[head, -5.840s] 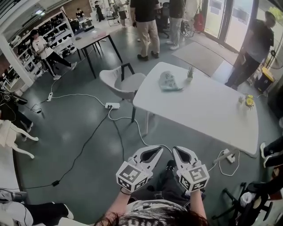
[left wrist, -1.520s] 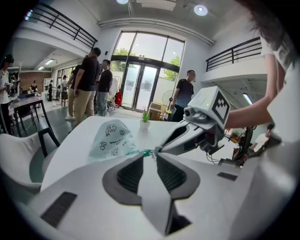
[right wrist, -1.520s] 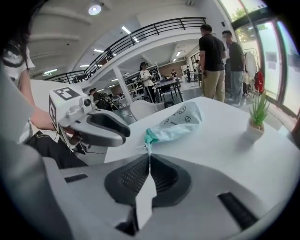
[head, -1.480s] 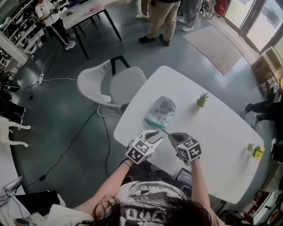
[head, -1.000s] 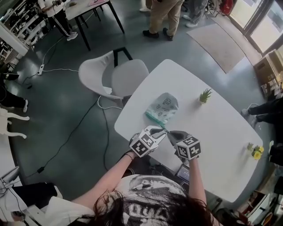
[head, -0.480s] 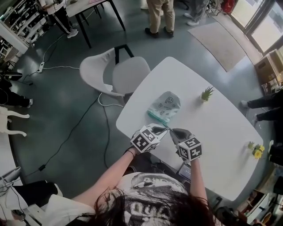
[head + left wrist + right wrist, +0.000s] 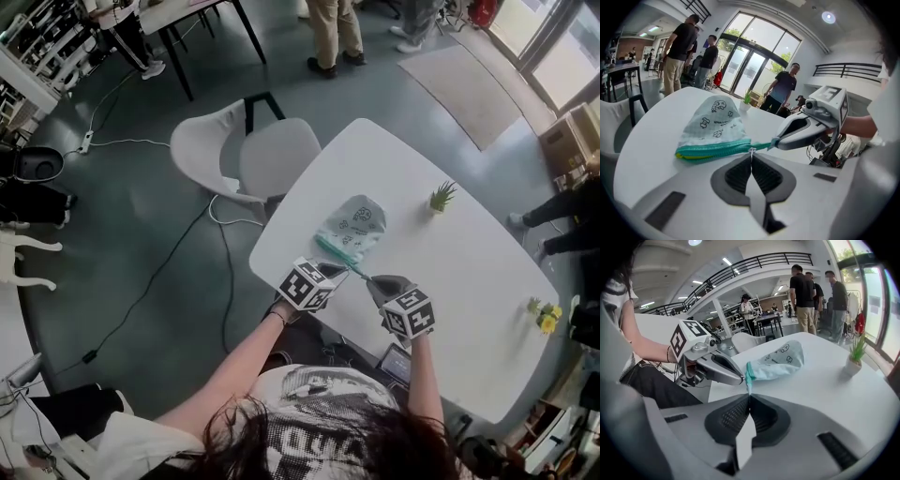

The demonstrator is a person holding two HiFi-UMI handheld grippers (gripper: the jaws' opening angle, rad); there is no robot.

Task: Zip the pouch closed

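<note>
A pale printed pouch (image 7: 353,225) with a teal zipper (image 7: 717,150) lies near the white table's (image 7: 450,272) near-left edge. My left gripper (image 7: 341,268) (image 7: 751,153) is shut on the small silver zipper pull (image 7: 751,150) at the zipper's right end. My right gripper (image 7: 367,278) (image 7: 749,394) pinches the teal tab (image 7: 748,379) that sticks out past the zipper's end, its jaws still closing tighter on it. The two tips nearly meet at that corner of the pouch. How far the zipper is open along its length I cannot tell.
A small potted plant (image 7: 441,197) stands beyond the pouch. Yellow flowers (image 7: 541,319) sit at the table's right end. A white chair (image 7: 248,159) is at the table's far-left side. People stand on the floor further off.
My left gripper, open a second ago, has dropped slightly and shut on the zipper pull. The right gripper has kept its place on the teal tab.
</note>
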